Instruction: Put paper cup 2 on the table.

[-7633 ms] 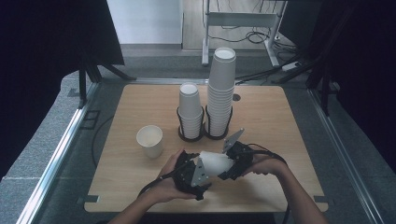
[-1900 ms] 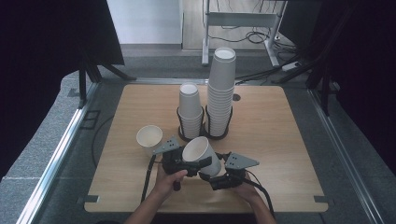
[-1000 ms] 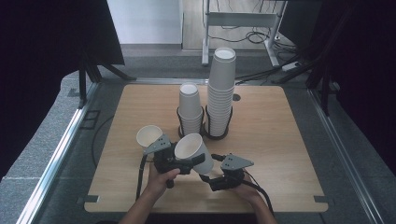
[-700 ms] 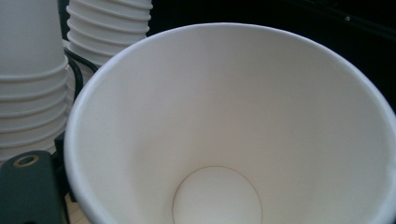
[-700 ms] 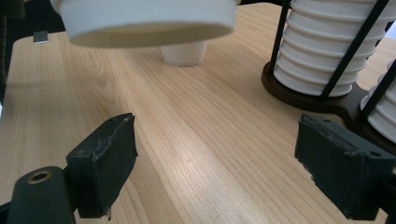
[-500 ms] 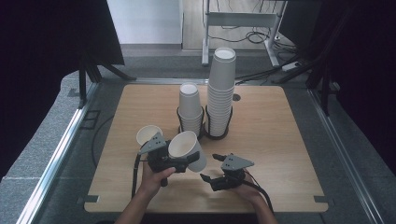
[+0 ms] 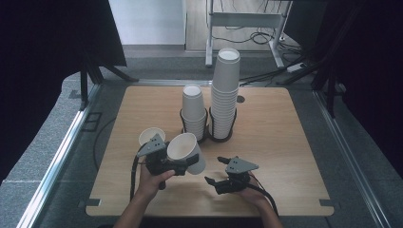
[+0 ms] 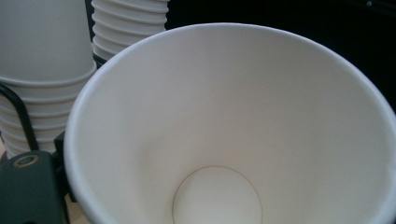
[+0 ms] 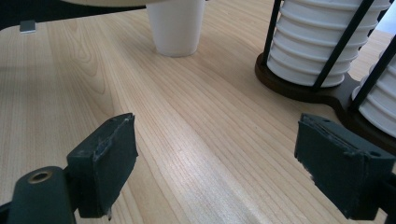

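Observation:
My left gripper is shut on a white paper cup, held tilted above the table with its mouth toward the camera. In the left gripper view the cup's inside is right in front of the lens. A second paper cup stands upright on the table just left of the held one, and shows far off in the right gripper view. My right gripper hangs low over the wood near the front edge, open with nothing between its pads.
A black wire holder at mid-table carries a short cup stack and a tall cup stack. The holder's base lies ahead and right of the right gripper. The wooden table has bare room at right.
My left gripper has carried the held cup leftward, close to the standing cup. The right gripper has let go of that cup and stays low near the front.

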### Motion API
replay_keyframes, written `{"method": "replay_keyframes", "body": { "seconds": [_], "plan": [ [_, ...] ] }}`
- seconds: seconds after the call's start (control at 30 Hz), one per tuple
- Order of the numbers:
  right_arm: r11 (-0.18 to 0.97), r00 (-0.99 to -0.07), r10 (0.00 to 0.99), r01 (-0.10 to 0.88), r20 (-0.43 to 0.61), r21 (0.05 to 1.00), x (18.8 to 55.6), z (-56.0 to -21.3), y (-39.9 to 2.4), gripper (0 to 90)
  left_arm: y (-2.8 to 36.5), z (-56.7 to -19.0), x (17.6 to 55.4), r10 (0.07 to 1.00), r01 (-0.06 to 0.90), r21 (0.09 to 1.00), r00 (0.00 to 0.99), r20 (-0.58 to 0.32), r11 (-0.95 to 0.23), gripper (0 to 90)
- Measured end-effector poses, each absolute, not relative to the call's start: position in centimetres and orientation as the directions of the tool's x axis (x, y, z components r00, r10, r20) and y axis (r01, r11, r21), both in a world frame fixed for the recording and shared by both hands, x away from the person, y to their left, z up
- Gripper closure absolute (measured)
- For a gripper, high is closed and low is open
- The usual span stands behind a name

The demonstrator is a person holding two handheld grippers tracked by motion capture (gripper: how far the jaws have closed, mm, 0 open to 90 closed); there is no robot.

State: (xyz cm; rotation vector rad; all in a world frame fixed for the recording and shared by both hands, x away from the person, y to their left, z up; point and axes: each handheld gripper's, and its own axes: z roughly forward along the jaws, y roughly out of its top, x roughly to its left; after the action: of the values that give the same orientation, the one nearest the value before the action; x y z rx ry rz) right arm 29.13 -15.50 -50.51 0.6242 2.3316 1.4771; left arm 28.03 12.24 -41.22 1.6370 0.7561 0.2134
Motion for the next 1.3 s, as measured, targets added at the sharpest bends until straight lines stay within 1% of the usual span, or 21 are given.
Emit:
{"method": "replay_keyframes", "body": {
  "seconds": [0.2,0.5,0.73,1.13,1.3],
  "plan": [
    [0.376,-0.855,0.518,0.196,-0.030,0.906,29.1,-50.5,-15.6,13.3,13.0,-40.8,27.8,0.591,0.352,0.936,0.758,-0.275,-0.016,12.3],
    [0.378,-0.852,0.523,0.199,-0.032,0.904,29.2,-50.6,-15.8,13.3,15.0,-39.7,27.0,0.634,0.319,0.948,0.736,-0.238,-0.015,12.3],
    [0.387,-0.851,0.524,0.201,-0.035,0.900,29.2,-50.8,-15.8,13.4,17.2,-39.2,26.5,0.672,0.313,0.950,0.703,-0.234,0.004,12.2],
    [0.392,-0.851,0.523,0.204,-0.035,0.897,29.2,-50.8,-15.8,13.4,20.1,-39.6,26.3,0.731,0.322,0.947,0.642,-0.231,0.016,12.2],
    [0.395,-0.850,0.525,0.206,-0.036,0.895,29.2,-50.9,-15.8,13.4,21.3,-39.5,26.0,0.769,0.313,0.950,0.604,-0.211,0.014,12.2]
  ]
}}
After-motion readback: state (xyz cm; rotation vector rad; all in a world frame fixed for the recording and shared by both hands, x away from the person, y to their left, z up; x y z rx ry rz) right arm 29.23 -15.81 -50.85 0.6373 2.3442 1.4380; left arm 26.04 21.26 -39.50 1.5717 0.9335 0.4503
